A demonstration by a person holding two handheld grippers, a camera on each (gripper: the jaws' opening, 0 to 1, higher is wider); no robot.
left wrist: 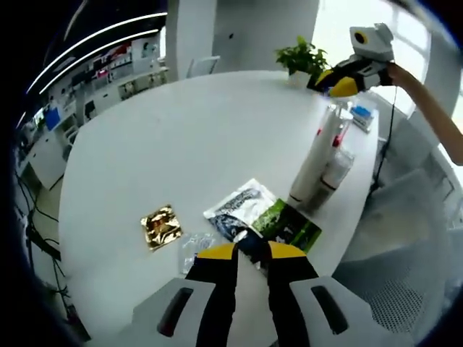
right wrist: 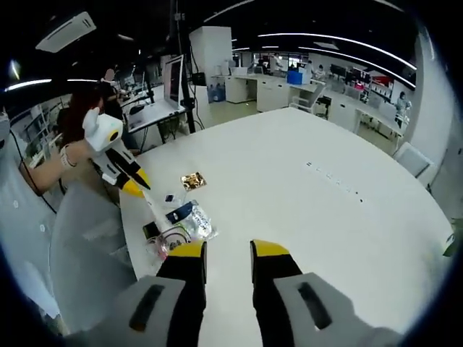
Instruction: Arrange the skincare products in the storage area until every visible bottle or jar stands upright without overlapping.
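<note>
Left gripper (left wrist: pixel 252 251) sits low over the near edge of the round white counter (left wrist: pixel 181 137), jaws apart with a clear gap, nothing clamped. Just ahead of its tips: a dark blue sachet (left wrist: pixel 251 242), a clear plastic wrapper (left wrist: pixel 195 246), a silver-and-blue sachet (left wrist: pixel 239 206), a green sachet (left wrist: pixel 288 225). A gold foil packet (left wrist: pixel 160 226) lies apart from them, further along the same edge. Tall white tube (left wrist: pixel 317 160) and a shorter clear-capped bottle (left wrist: pixel 333 177) stand upright, touching, near the counter's edge beyond the sachets. Small blue-topped box (left wrist: pixel 362 114) behind them, potted plant (left wrist: pixel 302 58) at the far edge. Right gripper (right wrist: pixel 226 253) hangs over bare counter, jaws apart, holding nothing. In the left gripper view it hovers above the tube's top.
</note>
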